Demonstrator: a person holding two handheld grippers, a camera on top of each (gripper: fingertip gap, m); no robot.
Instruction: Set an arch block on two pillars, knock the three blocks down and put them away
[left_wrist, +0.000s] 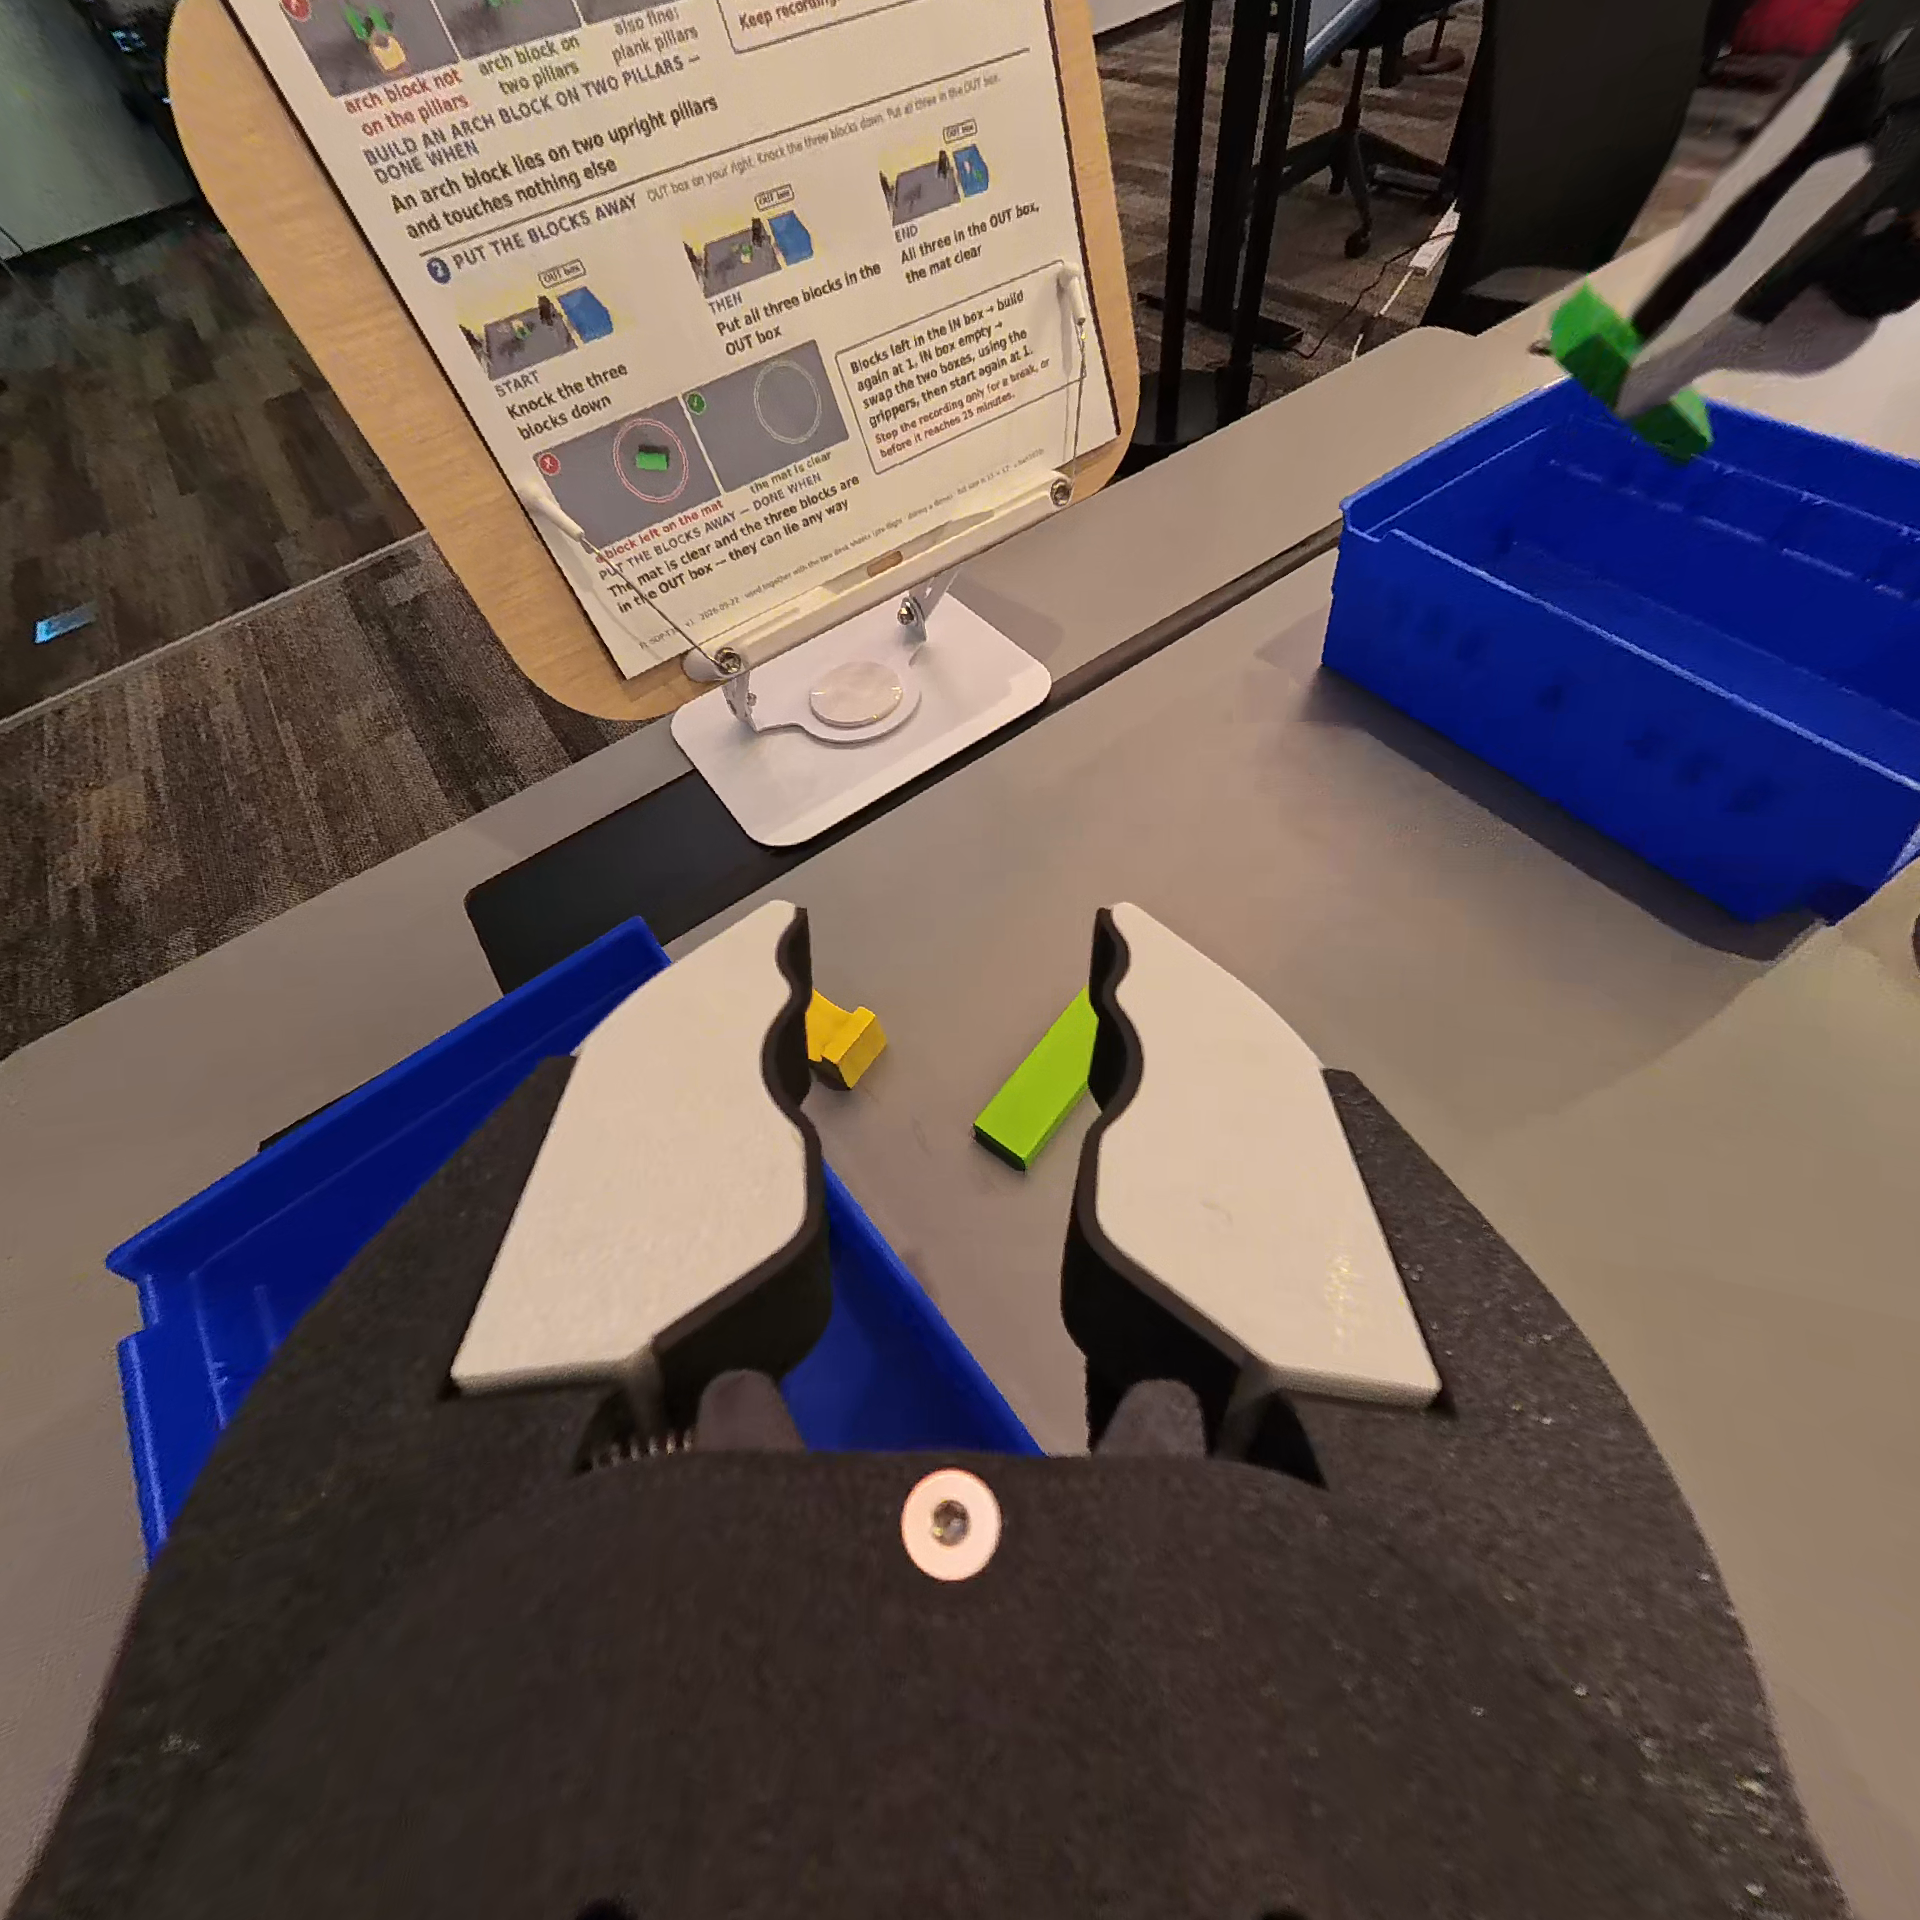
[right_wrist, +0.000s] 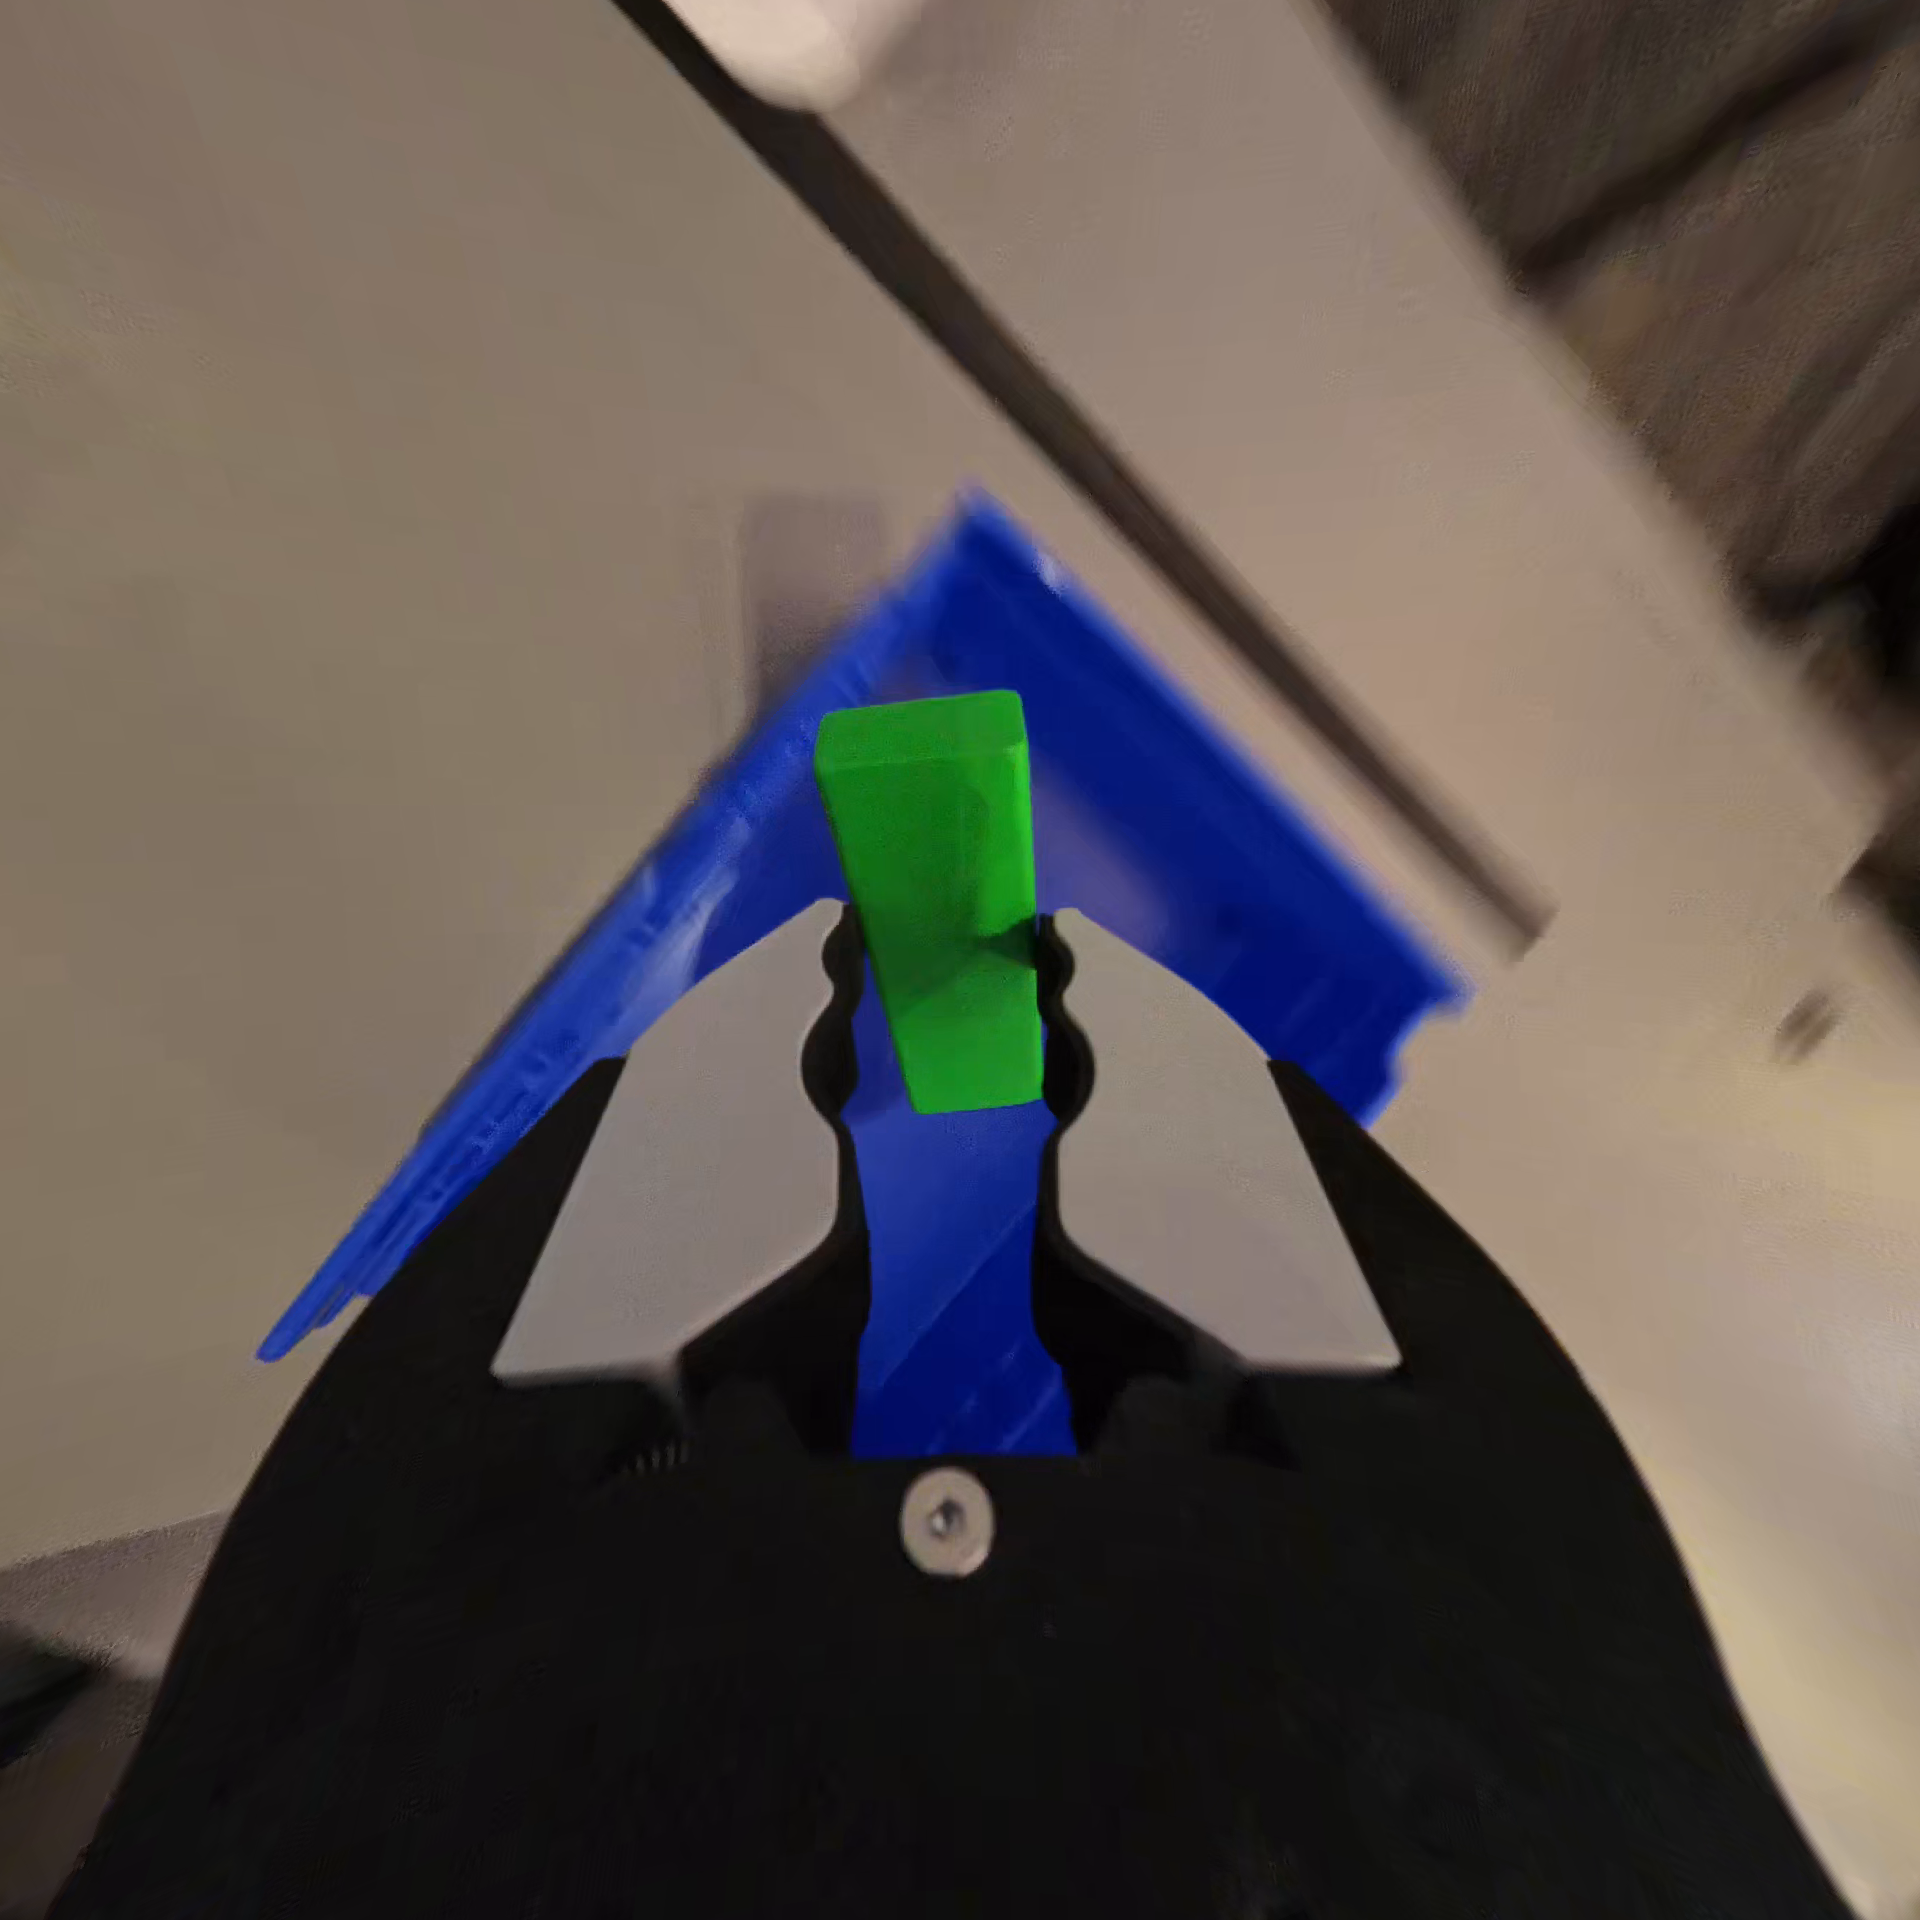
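Now right hand-held gripper clamps green block over blue bin.

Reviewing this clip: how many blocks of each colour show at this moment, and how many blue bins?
Dark green block, held in the right gripper over a bin: 1
Light green block, on the mat: 1
Yellow block, on the mat: 1
Blue bins: 2
Total: 3 blocks, 2 bins; 5 things
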